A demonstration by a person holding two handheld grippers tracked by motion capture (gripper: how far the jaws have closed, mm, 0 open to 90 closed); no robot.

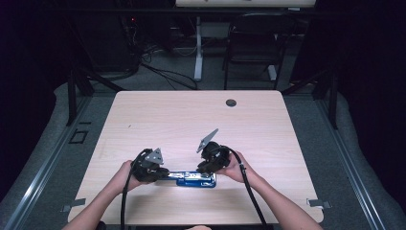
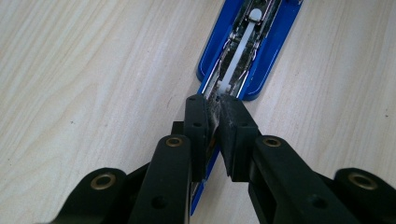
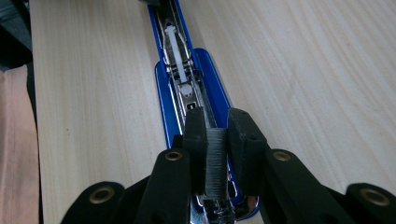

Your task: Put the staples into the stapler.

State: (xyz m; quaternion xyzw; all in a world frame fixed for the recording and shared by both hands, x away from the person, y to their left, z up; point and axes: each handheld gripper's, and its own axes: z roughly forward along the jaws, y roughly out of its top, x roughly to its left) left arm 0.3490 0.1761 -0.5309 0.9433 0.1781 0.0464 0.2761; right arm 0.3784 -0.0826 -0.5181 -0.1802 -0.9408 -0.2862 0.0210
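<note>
A blue stapler [image 1: 196,178] lies opened flat near the table's front edge, its metal magazine [image 3: 180,74] with a white pusher facing up. My left gripper [image 1: 162,175] is at the stapler's left end. In the left gripper view my left gripper [image 2: 215,105] is shut on a thin metal edge of the stapler [image 2: 261,51]. My right gripper [image 1: 203,168] is over the stapler's right end. In the right gripper view my right gripper [image 3: 215,116] is shut on a grey strip of staples [image 3: 215,161], just above the open magazine.
The light wooden table [image 1: 158,115] has a round cable hole [image 1: 231,102] at the back. A black chair [image 1: 253,38] and a desk leg stand beyond its far edge. The person's forearms come in from the bottom.
</note>
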